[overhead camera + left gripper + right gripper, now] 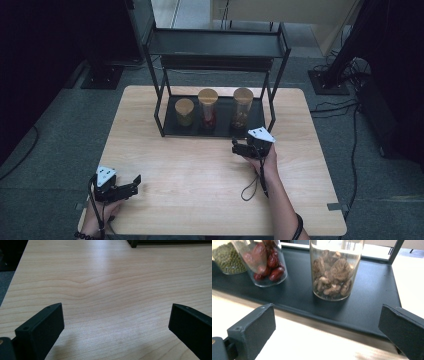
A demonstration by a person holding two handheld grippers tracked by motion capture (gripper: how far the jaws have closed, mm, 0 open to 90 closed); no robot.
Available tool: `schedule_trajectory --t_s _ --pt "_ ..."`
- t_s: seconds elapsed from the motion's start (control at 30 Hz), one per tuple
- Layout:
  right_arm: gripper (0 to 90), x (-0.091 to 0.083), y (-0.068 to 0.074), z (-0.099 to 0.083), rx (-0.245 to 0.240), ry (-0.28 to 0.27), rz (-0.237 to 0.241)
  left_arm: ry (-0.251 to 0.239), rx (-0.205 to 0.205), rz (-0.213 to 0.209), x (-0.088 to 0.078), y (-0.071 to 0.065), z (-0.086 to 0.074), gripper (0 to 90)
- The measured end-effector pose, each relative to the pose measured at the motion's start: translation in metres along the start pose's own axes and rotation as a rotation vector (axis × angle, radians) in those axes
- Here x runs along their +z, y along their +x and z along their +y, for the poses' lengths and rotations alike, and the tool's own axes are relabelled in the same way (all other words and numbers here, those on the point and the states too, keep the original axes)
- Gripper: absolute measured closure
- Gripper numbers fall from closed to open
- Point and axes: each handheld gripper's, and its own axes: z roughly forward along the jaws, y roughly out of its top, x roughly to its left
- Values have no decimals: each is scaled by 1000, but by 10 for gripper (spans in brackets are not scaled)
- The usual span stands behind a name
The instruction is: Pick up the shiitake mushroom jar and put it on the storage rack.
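Three clear jars with wooden lids stand in a row on the bottom tray of the black rack point(165, 131) at the far side of the table point(200, 170). The short jar point(184, 112) on the left holds small green beans. The middle jar point(208, 109) holds red dried fruit, likely dates. The right jar point(242, 108) holds brown, lumpy dried pieces; I cannot identify them with certainty.

My right gripper point(245, 148) sits just in front of the rack's front edge, pointing at the right jar. In the right gripper view, that jar point(334, 270) stands upright on the dark tray point(372, 297), ahead of my fingers point(254, 330) and roughly centred between them, but apart from them: the tray's front lip lies between fingers and jar. These fingers are spread wide and hold nothing.

My left gripper point(125, 187) rests low at the near left corner of the table, well apart from the rack and all three jars. Its fingers point(42, 327) are likewise spread wide, with bare wood grain between them.

Limits of observation: in the right gripper view the lids of the jars are cut off by the top edge, and the green bean jar point(227, 257) is cut at the left edge. The rack's upper shelf point(215, 45) is dark; its contents, if any, cannot be made out.
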Motion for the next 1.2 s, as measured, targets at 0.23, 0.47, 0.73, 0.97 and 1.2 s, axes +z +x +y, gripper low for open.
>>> schedule_trajectory --t_s 0.23,0.47,0.73,0.97,1.2 --pt "7 -7 -2 -7 -10 6 -9 0 -2 -1 0 0 0 2" --pt "6 -17 -10 -13 0 11 -26 0 -2 0 0 0 0 2" --pt "6 -29 -15 -20 -6 10 -32 1 -3 2 0 0 0 2" --pt "7 -37 -18 -24 -8 9 -41 1 -5 4 0 0 0 2" --pt "7 -46 -20 -29 -18 9 -45 1 -5 5 0 0 0 2"
